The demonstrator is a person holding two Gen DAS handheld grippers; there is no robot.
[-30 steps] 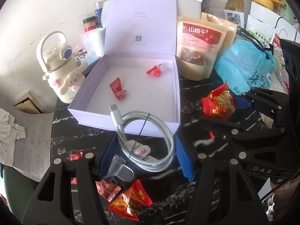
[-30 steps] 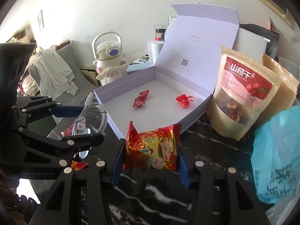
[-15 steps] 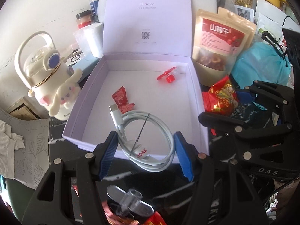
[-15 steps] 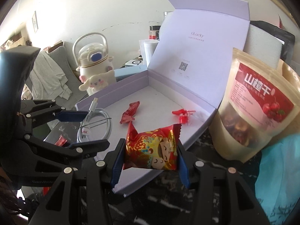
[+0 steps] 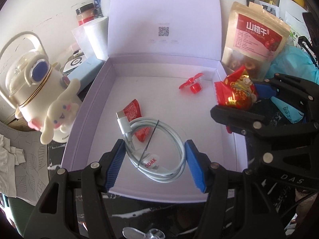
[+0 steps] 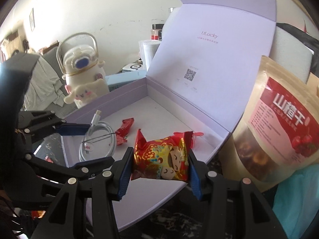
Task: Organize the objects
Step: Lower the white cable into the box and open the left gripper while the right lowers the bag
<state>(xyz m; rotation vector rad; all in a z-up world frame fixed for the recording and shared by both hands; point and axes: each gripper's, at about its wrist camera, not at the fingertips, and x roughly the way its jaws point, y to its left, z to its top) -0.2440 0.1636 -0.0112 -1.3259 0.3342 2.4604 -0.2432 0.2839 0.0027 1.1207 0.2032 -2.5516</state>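
**Cable and snack packet held over the open box**

While both tools hang above the lilac gift box [image 5: 83, 119], each is clamped on its own load. The left tool [image 5: 154, 164] grips a coiled white charging cable [image 5: 159, 149] between its blue pads, over the near half of the box floor. The right tool [image 6: 160, 165] pinches a red and gold snack packet [image 6: 161, 159] at the box's near right rim. On the box floor lie a red wrapped candy [image 5: 132, 108], partly under the cable's plug, and a small red candy [image 5: 192, 84] toward the far right corner. The lid [image 5: 165, 16] stands upright at the far side. A cream cartoon-dog water bottle [image 5: 33, 83] stands left of the box, a hawthorn snack pouch [image 5: 253, 39] on its right. The worktop [image 5: 169, 215] is dark marble.
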